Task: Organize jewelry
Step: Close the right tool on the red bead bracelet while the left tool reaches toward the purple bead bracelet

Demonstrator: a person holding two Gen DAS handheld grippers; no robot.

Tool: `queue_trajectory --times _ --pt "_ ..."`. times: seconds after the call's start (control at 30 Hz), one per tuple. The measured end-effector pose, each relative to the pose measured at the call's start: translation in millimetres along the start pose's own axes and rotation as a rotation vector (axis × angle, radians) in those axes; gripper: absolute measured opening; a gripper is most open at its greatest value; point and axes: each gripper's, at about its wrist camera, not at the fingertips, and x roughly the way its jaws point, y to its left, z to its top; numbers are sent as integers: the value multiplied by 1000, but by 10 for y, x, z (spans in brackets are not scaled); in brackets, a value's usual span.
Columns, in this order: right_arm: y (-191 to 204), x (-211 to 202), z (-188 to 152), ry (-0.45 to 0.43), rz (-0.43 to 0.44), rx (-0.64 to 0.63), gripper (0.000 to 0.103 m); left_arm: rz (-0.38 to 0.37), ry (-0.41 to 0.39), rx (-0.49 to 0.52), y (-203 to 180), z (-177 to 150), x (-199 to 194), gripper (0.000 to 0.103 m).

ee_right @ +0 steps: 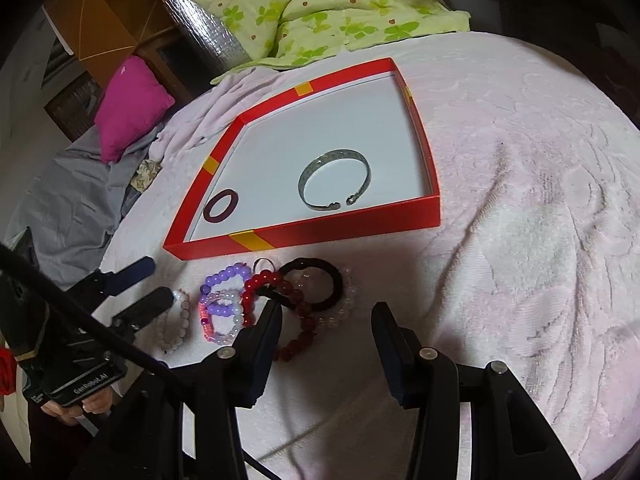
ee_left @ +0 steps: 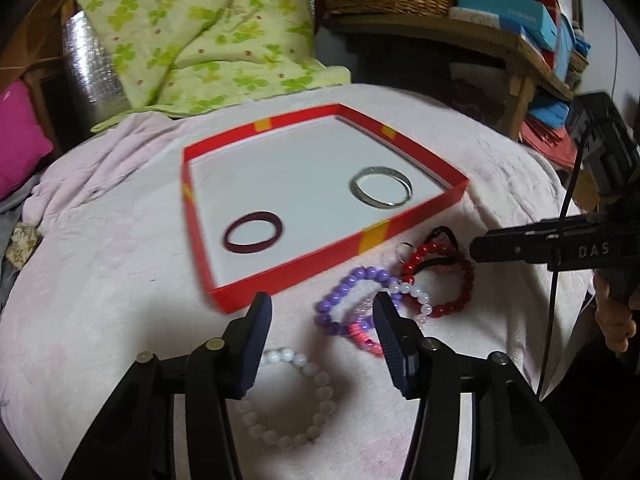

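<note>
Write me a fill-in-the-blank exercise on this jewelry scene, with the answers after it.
1. The number of pieces lying inside the red tray is ____.
2. The silver bangle is not a closed ring: it has a ____ on the side facing the camera.
3. The white bead bracelet lies below the ____ gripper.
4. The jaws of the right gripper are ____, holding nothing.

Answers: two; gap; left; open
</note>
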Motion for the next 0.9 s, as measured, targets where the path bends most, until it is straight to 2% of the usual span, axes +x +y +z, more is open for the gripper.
queue_trajectory --times 0.43,0.57,0.6,0.9 --pt "-97 -13 -6 -4 18 29 50 -72 92 53 -168 -41 276 21" --pt "-91 2 -7 0 22 30 50 -83 101 62 -184 -59 297 15" --pt "-82 10 -9 0 22 31 50 -81 101 63 -185 -62 298 12" --pt "-66 63 0 8 23 24 50 -7 63 83 -180 -42 215 8"
